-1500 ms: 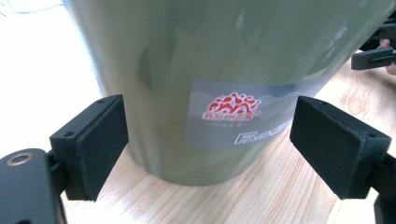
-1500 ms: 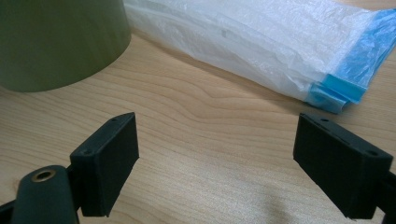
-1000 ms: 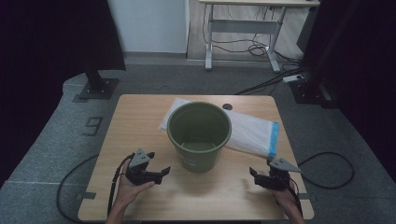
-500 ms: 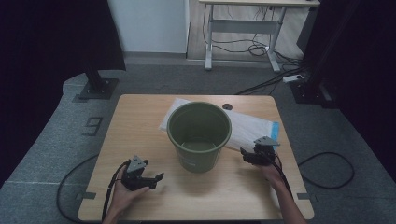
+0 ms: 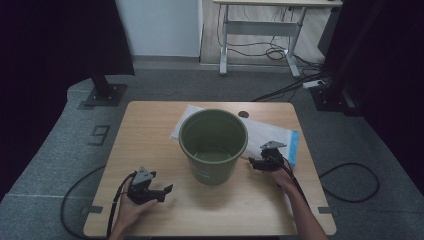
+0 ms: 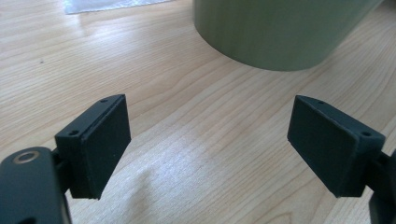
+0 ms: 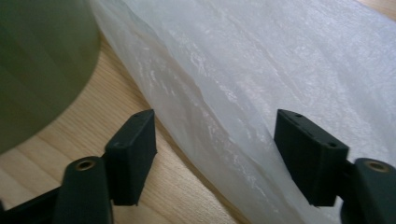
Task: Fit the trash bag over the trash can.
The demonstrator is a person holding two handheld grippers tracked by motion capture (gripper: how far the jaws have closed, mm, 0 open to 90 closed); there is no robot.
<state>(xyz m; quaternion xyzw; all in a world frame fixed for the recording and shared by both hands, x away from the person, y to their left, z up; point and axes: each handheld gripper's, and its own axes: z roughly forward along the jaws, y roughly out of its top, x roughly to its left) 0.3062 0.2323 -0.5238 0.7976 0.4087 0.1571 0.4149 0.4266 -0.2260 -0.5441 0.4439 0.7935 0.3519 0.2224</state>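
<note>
Left gripper: held low at the near left of the table, jaws spread wide with nothing between them; bare wood and the foot of the bucket are seen ahead in the left gripper view.
Bucket: an olive-green plastic pail standing upright at mid-table, seemingly empty; it is judged stiff and light, and it rests on the left end of the bag.
Bag: a translucent white plastic bag with a blue strip at its right end, laid flat at the far right, its left part pinned under the bucket.
Bag, handling: judged thin, limp, light and slippery; a pinch on the crinkled near edge is advised, well clear of the bucket.
Right gripper: just right of the bucket, at the bag's near edge.
Right jaws: fairly wide and just closing in, with the bag's edge between them, not yet pressed as far as can be judged.
</note>
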